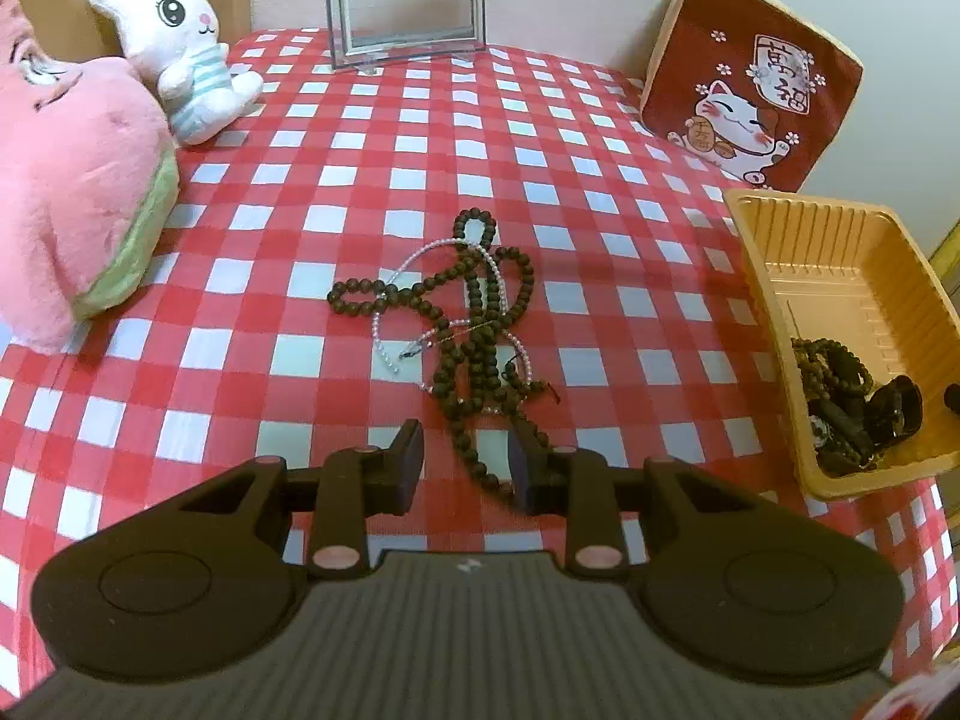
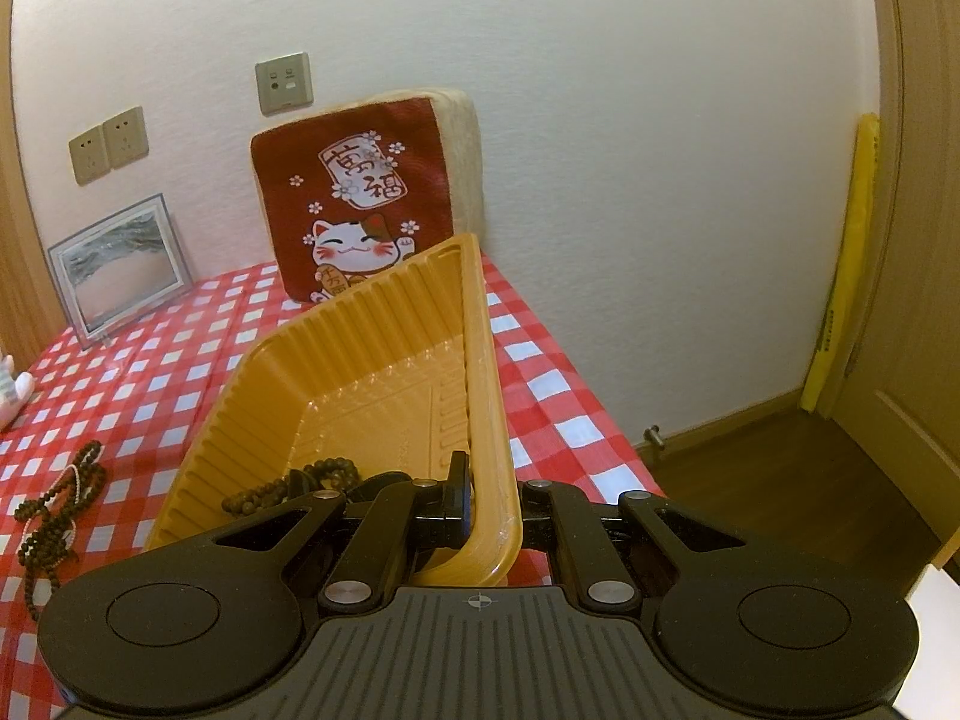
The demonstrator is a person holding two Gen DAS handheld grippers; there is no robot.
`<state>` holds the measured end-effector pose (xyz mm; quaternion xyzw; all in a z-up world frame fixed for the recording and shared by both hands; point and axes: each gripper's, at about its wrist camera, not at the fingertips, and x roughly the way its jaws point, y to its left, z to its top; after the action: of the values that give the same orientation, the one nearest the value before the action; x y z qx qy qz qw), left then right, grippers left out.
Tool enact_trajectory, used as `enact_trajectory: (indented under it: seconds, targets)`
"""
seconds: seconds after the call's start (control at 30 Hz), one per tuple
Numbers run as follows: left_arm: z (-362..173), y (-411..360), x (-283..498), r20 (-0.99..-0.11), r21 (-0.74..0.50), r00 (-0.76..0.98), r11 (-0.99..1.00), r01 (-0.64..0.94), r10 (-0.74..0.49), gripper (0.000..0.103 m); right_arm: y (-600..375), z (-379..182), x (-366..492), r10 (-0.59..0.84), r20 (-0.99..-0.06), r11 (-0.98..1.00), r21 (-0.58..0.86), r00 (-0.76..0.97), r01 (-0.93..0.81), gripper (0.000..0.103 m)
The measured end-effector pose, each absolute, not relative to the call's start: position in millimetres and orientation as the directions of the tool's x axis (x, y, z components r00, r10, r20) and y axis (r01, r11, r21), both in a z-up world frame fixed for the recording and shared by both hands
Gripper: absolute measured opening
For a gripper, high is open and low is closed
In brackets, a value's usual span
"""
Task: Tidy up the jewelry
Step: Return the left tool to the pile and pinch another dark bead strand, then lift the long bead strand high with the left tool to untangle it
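Observation:
A tangle of dark wooden bead strands [image 1: 474, 300] with a thin clear and pink bead chain [image 1: 384, 342] lies on the red checked tablecloth [image 1: 300, 192]. My left gripper [image 1: 465, 468] hovers over the tangle's near end. Its jaws stand apart, with a loose strand end lying between them, untouched by the pads. At the right a yellow plastic tray [image 1: 840, 252] holds more dark beads [image 1: 840, 384]. My right gripper [image 2: 486, 504] is shut on the near rim of the tray [image 2: 372, 360], with one finger inside by the beads [image 2: 288, 486]. The tangle [image 2: 60, 504] also shows at far left.
A pink plush [image 1: 72, 180] and a white rabbit plush [image 1: 180, 54] sit at the left. A picture frame [image 1: 408, 0] and a red cat cushion [image 1: 750, 78] lean against the back wall. The table's right edge drops to a wooden floor [image 2: 780, 480].

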<state>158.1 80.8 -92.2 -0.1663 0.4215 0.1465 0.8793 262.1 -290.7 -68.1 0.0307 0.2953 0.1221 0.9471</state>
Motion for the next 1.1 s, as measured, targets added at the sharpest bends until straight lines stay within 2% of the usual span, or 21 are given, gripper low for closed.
enact_trajectory:
  seconds: [0.5,0.63,0.87,1.0,1.1]
  targets:
    - [-126.3,99.8,211.8,-0.807,-0.116,0.578,0.926,-0.358,0.122,0.025,-292.0,-71.2,263.3,0.243,-0.562,0.970,0.128,0.791,-0.207,0.006]
    - [-130.7,101.5,219.0,-0.813,-0.107,0.570,0.931,-0.350,0.121,0.019,-290.9,-71.0,263.2,0.242,-0.561,0.970,0.128,0.792,-0.207,0.006]
    - [-131.3,100.4,223.2,-0.812,-0.098,0.571,0.937,-0.337,0.121,0.018,-291.3,-71.0,263.7,0.240,-0.563,0.971,0.130,0.790,-0.202,0.006]
    - [-131.3,96.7,224.2,-0.810,-0.102,0.576,0.941,-0.324,0.111,0.007,-291.3,-71.0,264.0,0.239,-0.564,0.971,0.129,0.790,-0.202,0.006]
    - [-130.9,93.5,224.8,-0.809,-0.094,0.578,0.946,-0.309,0.109,0.006,-291.4,-70.9,264.2,0.240,-0.563,0.971,0.129,0.791,-0.203,0.006]
